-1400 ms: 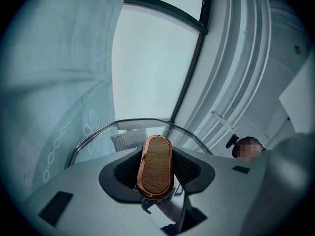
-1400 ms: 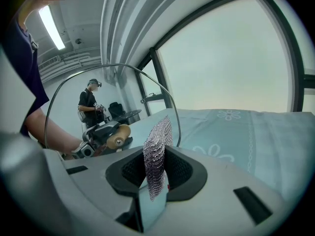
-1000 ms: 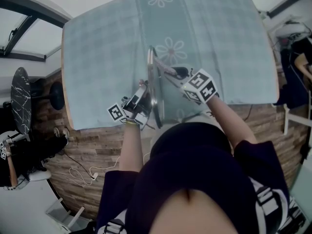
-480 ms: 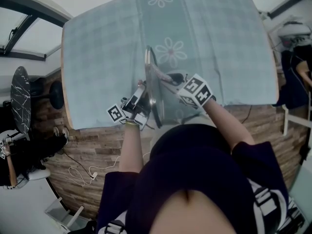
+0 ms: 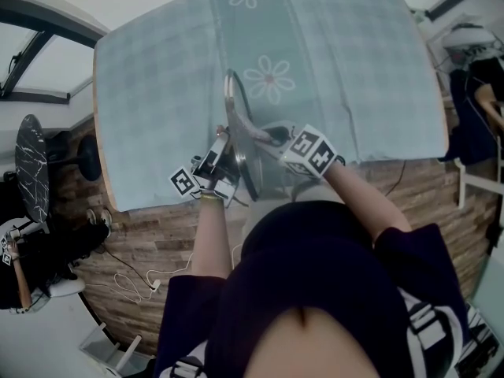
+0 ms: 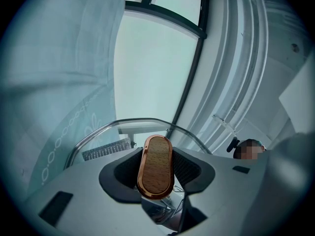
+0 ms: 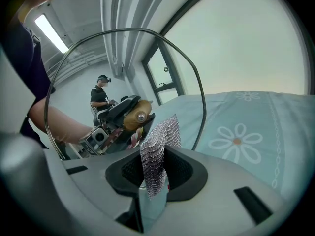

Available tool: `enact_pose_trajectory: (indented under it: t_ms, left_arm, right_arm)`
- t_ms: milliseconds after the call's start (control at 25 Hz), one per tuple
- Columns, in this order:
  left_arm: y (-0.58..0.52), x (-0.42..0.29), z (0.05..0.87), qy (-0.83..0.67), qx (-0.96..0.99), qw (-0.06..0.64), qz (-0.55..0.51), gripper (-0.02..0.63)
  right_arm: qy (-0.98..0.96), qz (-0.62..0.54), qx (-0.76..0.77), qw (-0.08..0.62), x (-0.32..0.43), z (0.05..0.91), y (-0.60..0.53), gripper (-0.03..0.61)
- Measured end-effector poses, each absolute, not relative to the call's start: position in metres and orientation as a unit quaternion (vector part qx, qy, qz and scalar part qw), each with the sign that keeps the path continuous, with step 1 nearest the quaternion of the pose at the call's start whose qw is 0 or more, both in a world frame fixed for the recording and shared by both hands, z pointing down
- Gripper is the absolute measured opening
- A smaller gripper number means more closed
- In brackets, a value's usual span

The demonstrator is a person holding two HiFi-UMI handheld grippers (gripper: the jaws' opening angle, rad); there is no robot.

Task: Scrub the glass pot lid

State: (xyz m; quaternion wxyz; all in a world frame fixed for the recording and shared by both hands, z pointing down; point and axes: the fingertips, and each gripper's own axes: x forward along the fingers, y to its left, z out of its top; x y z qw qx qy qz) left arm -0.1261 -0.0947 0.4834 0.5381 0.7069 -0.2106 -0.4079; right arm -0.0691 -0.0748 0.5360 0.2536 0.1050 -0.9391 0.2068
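The glass pot lid [image 5: 235, 136] stands on edge above the table, its steel rim [image 7: 198, 85] arching across the right gripper view. My left gripper [image 5: 218, 162] is shut on the lid's wooden handle [image 6: 156, 166], which fills the gap between its jaws. My right gripper [image 5: 275, 141] is on the lid's other side, shut on a silver mesh scrub cloth [image 7: 157, 151]. The cloth's top edge lies at the glass. Through the glass I see the handle's underside [image 7: 138, 117] and the left gripper [image 7: 117, 113] behind it.
A teal tablecloth with daisy prints [image 5: 268, 78] covers the table, whose near edge [image 5: 157, 199] runs just under both grippers. Wooden floor with cables [image 5: 134, 282] lies below. A person [image 7: 101, 96] stands far off in the room.
My right gripper has slid left and nearer along the lid with the cloth. The left gripper and the lid have hardly moved.
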Motion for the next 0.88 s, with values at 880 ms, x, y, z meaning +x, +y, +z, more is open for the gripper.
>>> enact_pose_trajectory:
  t_ms: [880]
  left_arm:
    - [-0.098,-0.125,0.483,-0.196,0.705,0.551,-0.401,0.17]
  right_arm:
    - [-0.931,0.234,0.121,0.253,-0.067,0.533,-0.032,0.081]
